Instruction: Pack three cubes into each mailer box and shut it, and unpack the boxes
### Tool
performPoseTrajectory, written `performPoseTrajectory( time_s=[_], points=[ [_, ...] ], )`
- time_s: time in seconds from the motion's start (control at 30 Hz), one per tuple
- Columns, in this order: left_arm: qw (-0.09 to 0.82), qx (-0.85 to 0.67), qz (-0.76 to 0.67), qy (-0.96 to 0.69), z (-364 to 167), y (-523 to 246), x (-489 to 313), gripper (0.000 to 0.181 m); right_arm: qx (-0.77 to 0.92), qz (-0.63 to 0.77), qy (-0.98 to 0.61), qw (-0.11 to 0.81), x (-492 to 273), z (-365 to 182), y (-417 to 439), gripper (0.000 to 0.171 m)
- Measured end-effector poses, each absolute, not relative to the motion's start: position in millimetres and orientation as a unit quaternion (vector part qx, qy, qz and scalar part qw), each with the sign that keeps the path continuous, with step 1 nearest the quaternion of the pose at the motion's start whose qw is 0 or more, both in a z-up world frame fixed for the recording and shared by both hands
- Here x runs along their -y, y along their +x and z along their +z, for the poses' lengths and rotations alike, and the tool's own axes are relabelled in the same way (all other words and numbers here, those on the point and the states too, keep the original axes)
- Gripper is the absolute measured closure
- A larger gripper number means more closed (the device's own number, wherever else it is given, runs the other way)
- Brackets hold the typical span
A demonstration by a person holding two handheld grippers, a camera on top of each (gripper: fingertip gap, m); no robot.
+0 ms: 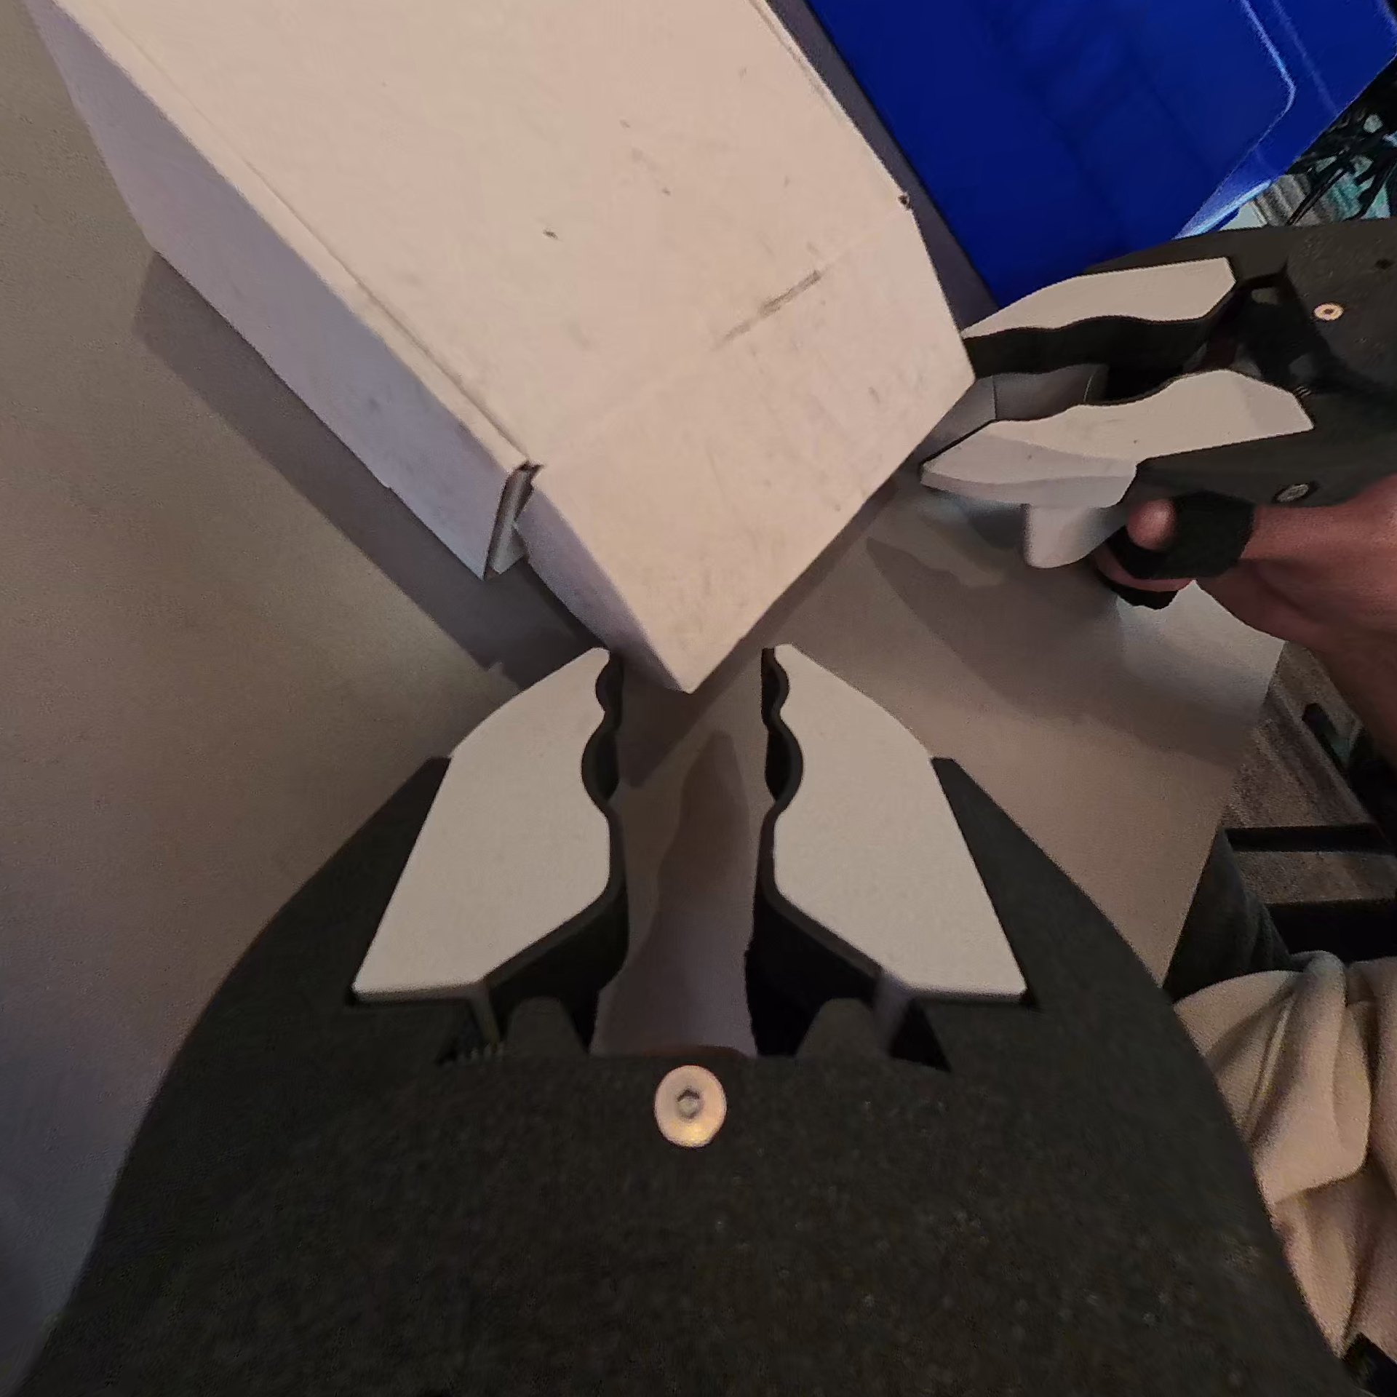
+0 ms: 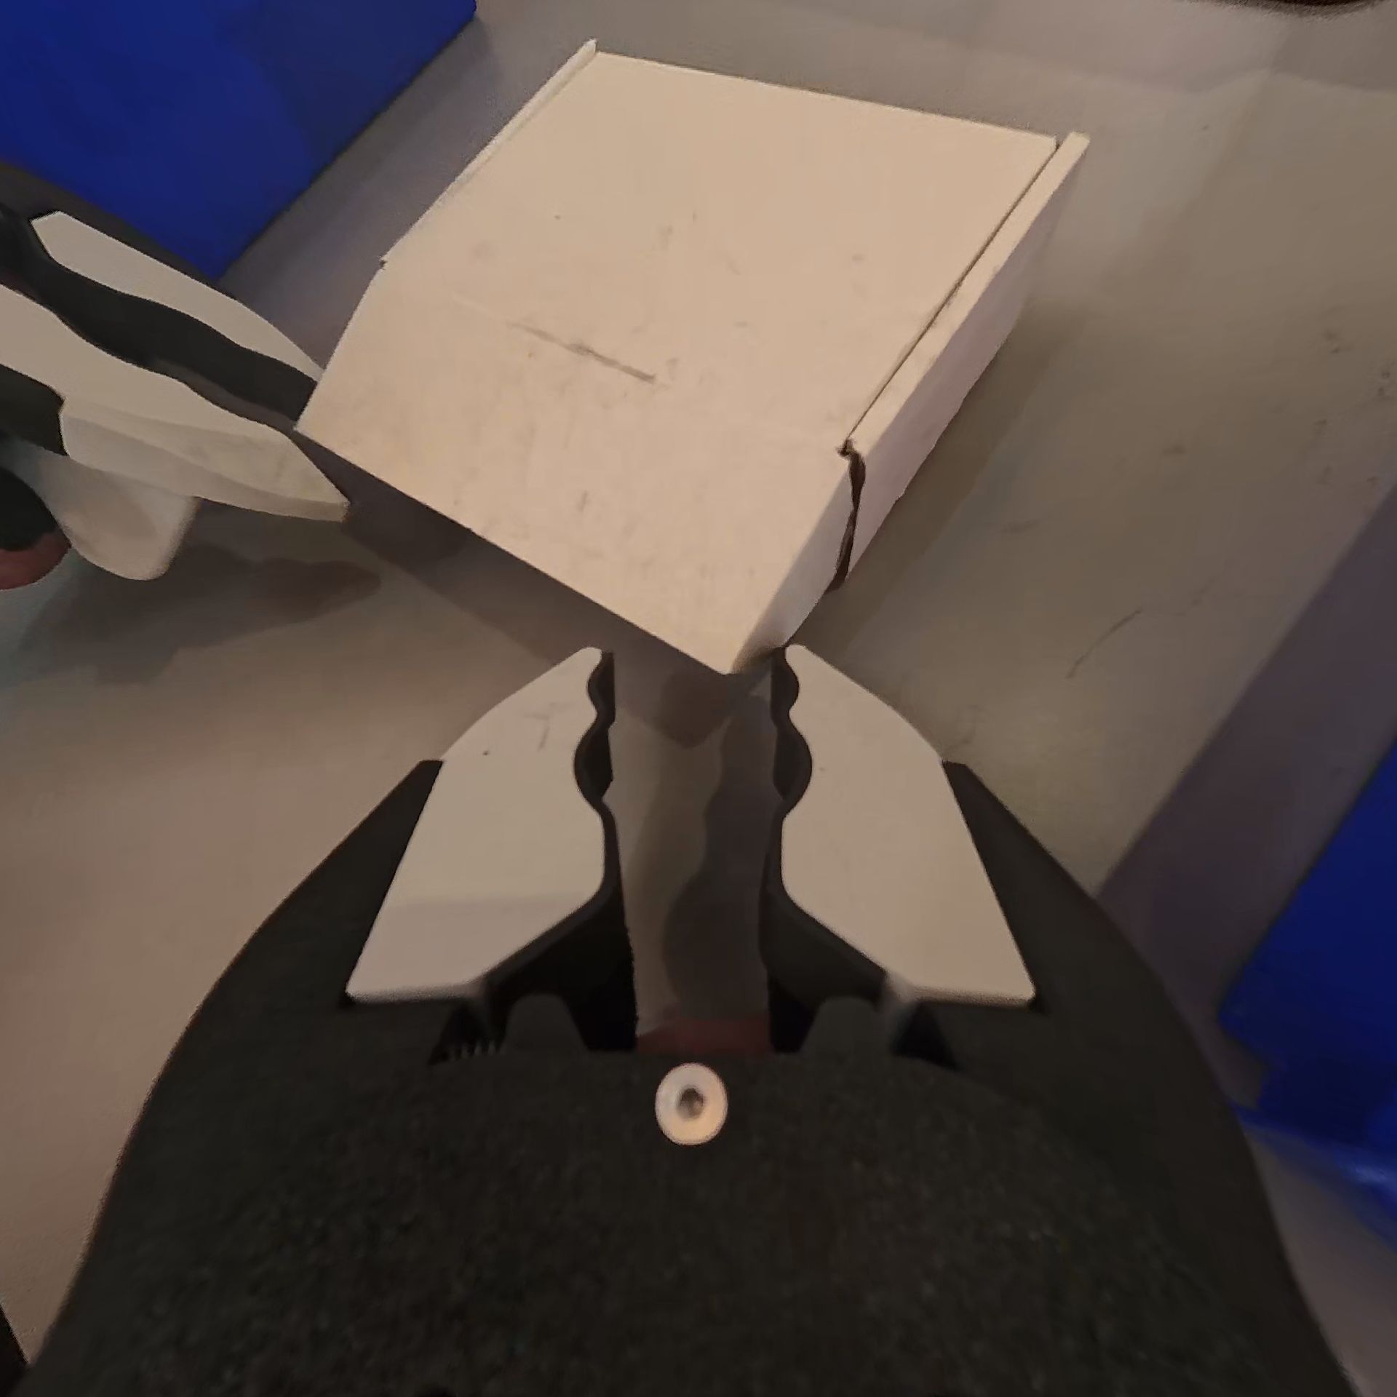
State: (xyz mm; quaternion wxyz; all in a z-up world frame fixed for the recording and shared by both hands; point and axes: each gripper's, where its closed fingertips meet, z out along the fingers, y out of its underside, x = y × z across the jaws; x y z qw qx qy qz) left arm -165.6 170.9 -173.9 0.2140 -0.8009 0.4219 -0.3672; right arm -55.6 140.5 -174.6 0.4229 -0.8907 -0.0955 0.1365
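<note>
A white mailer box [image 1: 529,264] lies on the grey table with its lid down. Its front flap [image 1: 756,491] sticks out untucked and slopes down towards me. My left gripper [image 1: 692,665] is open, with one flap corner just at its fingertips. My right gripper [image 2: 692,665] is open too, with the other flap corner [image 2: 733,650] at its tips. The box [image 2: 718,264] fills the middle of the right wrist view. Each gripper shows in the other's view, at the flap's far edge: the right one [image 1: 956,408] and the left one [image 2: 329,438]. No cubes are in view.
A blue bin [image 1: 1096,113] stands just behind the box; it also shows in the right wrist view [image 2: 189,98]. Another blue bin [image 2: 1323,1020] sits at the right. A hand [image 1: 1247,567] holds the right gripper near the table's edge [image 1: 1225,831].
</note>
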Motion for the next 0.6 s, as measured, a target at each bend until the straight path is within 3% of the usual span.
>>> performPoseTrajectory(
  time_s=[0.1, 0.2, 0.27, 0.4, 0.47, 0.6],
  points=[
    [0.215, -0.428, -0.36, -0.8, -174, -167, -173, 0.145, 0.097, 0.139, -0.891, 0.421, -140, -174, -56, 0.128],
    [0.213, -0.424, -0.37, -0.799, -169, -169, -172, 0.126, 0.107, 0.138, -0.891, 0.418, -134, -168, -56, 0.12],
    [0.219, -0.423, -0.379, -0.793, -162, -172, -172, 0.124, 0.108, 0.141, -0.888, 0.424, -130, -159, -54, 0.114],
    [0.232, -0.407, -0.402, -0.787, -146, -173, -182, 0.118, 0.103, 0.167, -0.875, 0.443, -144, -135, -51, 0.091],
    [0.217, -0.4, -0.411, -0.79, -144, -172, -186, 0.112, 0.161, 0.122, -0.897, 0.392, -151, -127, -48, 0.097],
    [0.211, -0.416, -0.384, -0.797, -151, -173, -184, 0.115, 0.308, 0.027, -0.861, 0.404, -189, -63, -60, 0.101]
  ],
)
